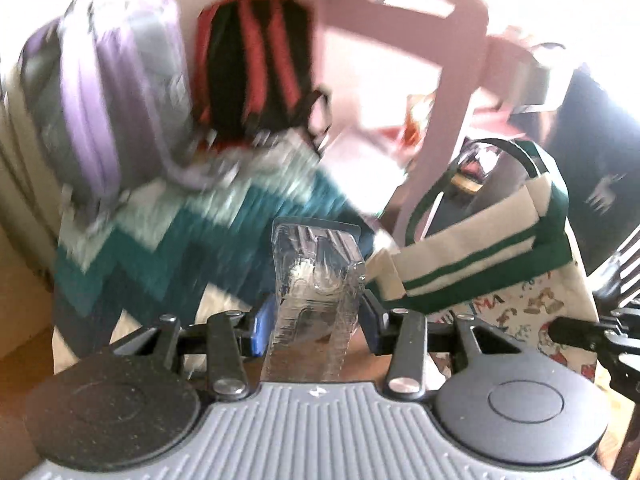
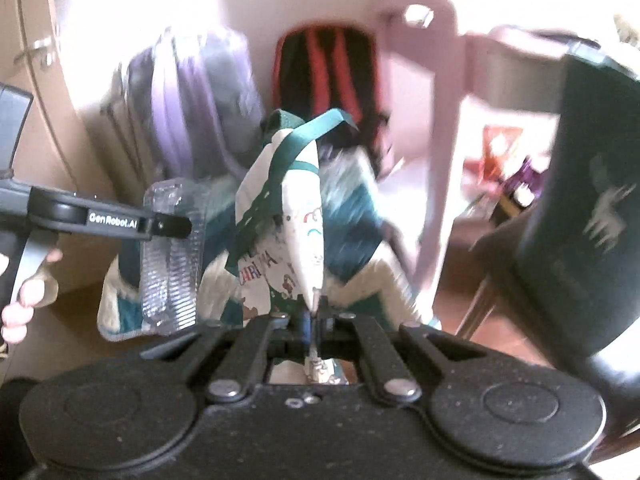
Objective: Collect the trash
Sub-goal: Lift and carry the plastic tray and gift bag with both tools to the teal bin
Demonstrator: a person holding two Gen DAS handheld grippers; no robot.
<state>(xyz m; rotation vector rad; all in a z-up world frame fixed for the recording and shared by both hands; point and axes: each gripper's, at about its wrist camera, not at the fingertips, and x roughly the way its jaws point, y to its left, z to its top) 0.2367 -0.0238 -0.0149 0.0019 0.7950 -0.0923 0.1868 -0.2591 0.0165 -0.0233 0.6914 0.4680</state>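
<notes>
Left wrist view: my left gripper (image 1: 316, 320) clamps a clear ribbed plastic package (image 1: 316, 280); my right gripper (image 2: 314, 320) pinches the white-and-green tote bag (image 2: 304, 216).

I am in a lived-in room of a home, likely a bedroom corner. A purple backpack (image 1: 108, 92) and a black-and-red backpack (image 1: 256, 68) lean against the pale wall, a teal-and-white zigzag blanket (image 1: 168, 248) lies spread below them, and a pink chair (image 1: 452, 80) stands beside. To my right, a dark cloth with a pale animal print (image 2: 592, 200) hangs over furniture.
</notes>
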